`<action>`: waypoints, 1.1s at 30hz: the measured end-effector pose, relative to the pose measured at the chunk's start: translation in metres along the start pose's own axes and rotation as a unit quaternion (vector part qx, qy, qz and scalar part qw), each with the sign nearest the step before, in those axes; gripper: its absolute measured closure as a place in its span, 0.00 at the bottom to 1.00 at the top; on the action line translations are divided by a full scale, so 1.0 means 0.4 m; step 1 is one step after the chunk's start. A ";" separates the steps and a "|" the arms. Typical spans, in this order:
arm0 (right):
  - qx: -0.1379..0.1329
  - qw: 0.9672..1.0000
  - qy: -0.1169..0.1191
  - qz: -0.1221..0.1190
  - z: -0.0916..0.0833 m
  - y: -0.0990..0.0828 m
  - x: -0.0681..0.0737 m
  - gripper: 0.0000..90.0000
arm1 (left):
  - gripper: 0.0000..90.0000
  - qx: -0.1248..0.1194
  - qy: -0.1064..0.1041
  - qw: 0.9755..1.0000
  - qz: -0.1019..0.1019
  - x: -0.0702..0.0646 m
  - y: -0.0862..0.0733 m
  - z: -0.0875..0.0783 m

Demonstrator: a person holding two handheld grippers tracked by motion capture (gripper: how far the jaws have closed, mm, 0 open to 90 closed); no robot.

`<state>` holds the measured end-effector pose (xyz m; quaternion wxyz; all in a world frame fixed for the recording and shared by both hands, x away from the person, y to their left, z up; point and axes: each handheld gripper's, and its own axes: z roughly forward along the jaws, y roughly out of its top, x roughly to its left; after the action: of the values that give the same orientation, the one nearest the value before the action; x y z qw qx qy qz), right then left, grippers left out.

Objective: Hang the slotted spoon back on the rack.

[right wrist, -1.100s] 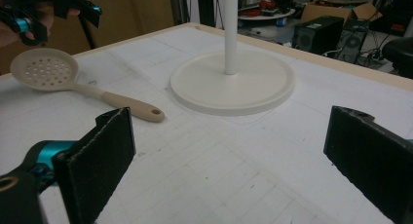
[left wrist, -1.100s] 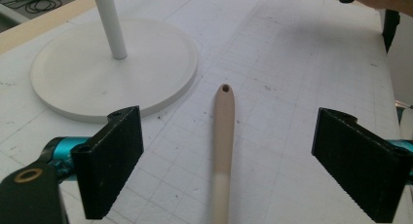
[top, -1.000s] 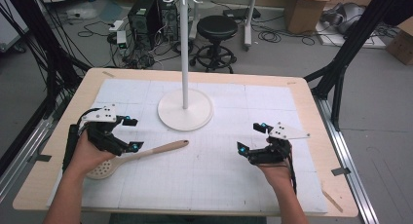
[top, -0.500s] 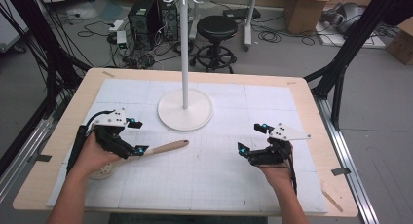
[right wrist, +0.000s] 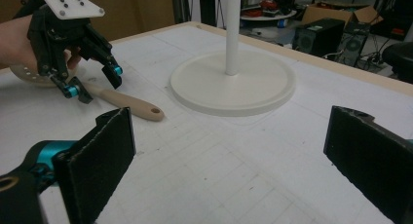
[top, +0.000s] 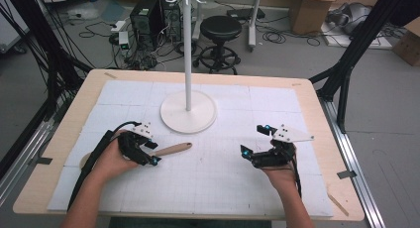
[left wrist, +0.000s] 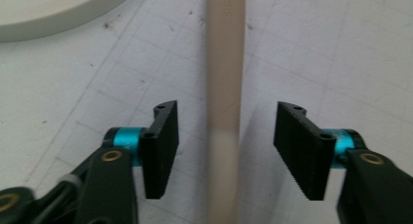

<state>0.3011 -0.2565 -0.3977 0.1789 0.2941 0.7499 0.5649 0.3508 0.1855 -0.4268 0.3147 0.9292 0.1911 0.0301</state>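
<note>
A beige slotted spatula lies on the white mat at the left, its handle [top: 173, 149] pointing right toward the middle. My left gripper [top: 154, 153] is low over it and open, one jaw on each side of the handle [left wrist: 225, 63] with a gap both sides. In the right gripper view the left gripper [right wrist: 93, 81] straddles the handle [right wrist: 134, 106], and the spatula's head [right wrist: 29, 78] sits under the hand. My right gripper [top: 252, 140] rests open at the right of the mat, nothing between its jaws [right wrist: 234, 121].
A white stand with a round base [top: 188, 116] and a tall pole [top: 187, 49] stands at the back middle of the mat. Its base [left wrist: 48, 14] lies just beyond the left gripper. The wooden table edge [top: 317, 109] frames the mat.
My left gripper has moved right and a little toward the person, along the spatula onto its handle. The right gripper has stayed put.
</note>
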 end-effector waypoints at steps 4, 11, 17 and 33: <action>0.003 1.000 -0.002 -0.003 0.002 0.000 0.001 0.04 | 0.61 0.022 0.006 1.000 -0.001 0.003 0.011 0.007; 0.004 1.000 -0.008 -0.008 0.001 0.002 0.002 0.04 | 0.64 0.098 0.038 0.994 0.026 -0.021 0.062 0.023; 0.002 1.000 -0.006 -0.010 0.001 0.005 0.005 0.04 | 0.82 0.106 0.025 0.994 0.031 -0.030 0.068 0.023; 0.008 1.000 -0.002 -0.008 0.004 0.003 0.007 0.04 | 0.82 -0.072 0.019 0.997 0.037 -0.034 0.086 -0.138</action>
<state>0.3001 -0.2533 -0.3968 0.1830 0.2906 0.7566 0.5564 0.3399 0.1870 -0.3615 0.3760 0.9098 0.1599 0.0733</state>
